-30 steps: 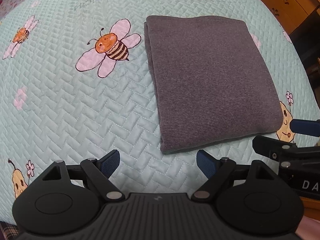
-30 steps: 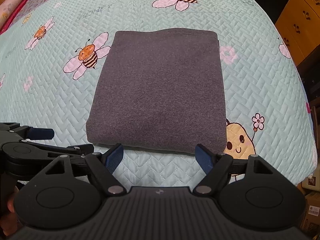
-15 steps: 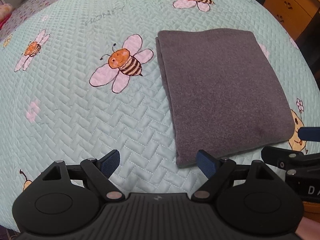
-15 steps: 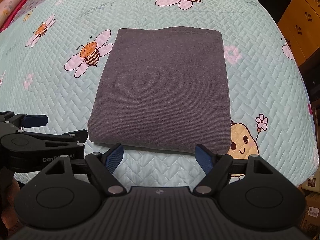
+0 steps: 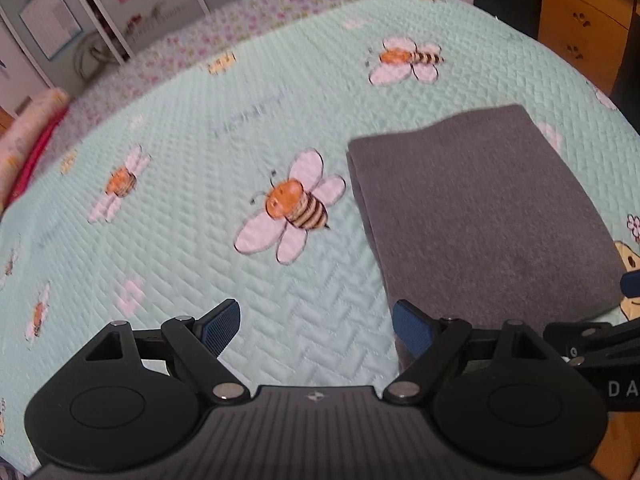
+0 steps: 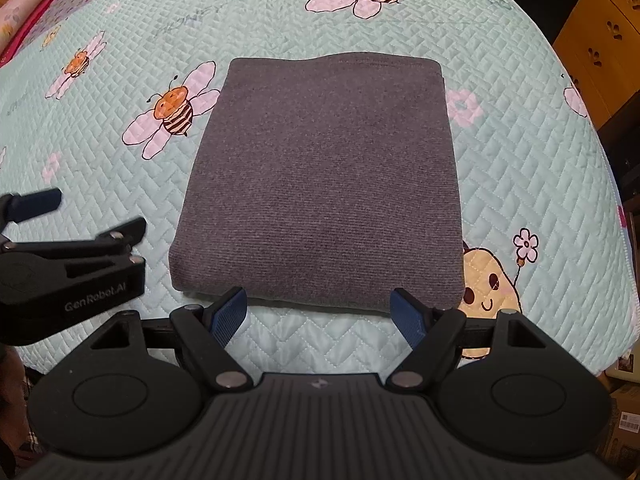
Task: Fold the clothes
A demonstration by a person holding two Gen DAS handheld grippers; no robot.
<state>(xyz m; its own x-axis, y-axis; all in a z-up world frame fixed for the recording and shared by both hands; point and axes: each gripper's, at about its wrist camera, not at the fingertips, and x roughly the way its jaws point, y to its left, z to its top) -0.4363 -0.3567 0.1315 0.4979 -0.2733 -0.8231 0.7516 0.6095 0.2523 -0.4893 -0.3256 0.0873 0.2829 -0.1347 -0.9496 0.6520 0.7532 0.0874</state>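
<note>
**Both grippers open, grey garment folded on the bed**

The left gripper (image 5: pixel 316 328) has its jaws spread wide with nothing between them; only quilt shows in the gap. Its blue fingertips (image 5: pixel 220 322) hang above the bed near the front edge, and its right fingertip overlaps the near left corner of the garment in the left wrist view, though contact cannot be told. That view is somewhat blurred.

The right gripper (image 6: pixel 320 314) is likewise wide open and empty. Its two blue pads (image 6: pixel 406 314) sit just in front of the garment's near edge, one toward each near corner, without pressing on the cloth.

Seen from the right wrist, the left gripper's black body lies off to the left side, beside the garment's near left corner and apart from it.

The folded grey garment (image 6: pixel 320 176) lies flat as a neat rectangle on the bed, its layered edges visible along its left side in the left wrist view.

Under it spreads a mint-green quilted bedspread (image 6: pixel 520 140) printed with cartoon bees; one bee (image 6: pixel 174 110) sits just beside the garment's left edge, and a smiling yellow figure (image 6: pixel 488 280) peeks out at its near right corner.

A wooden dresser (image 6: pixel 600 40) stands past the bed's right side.
</note>
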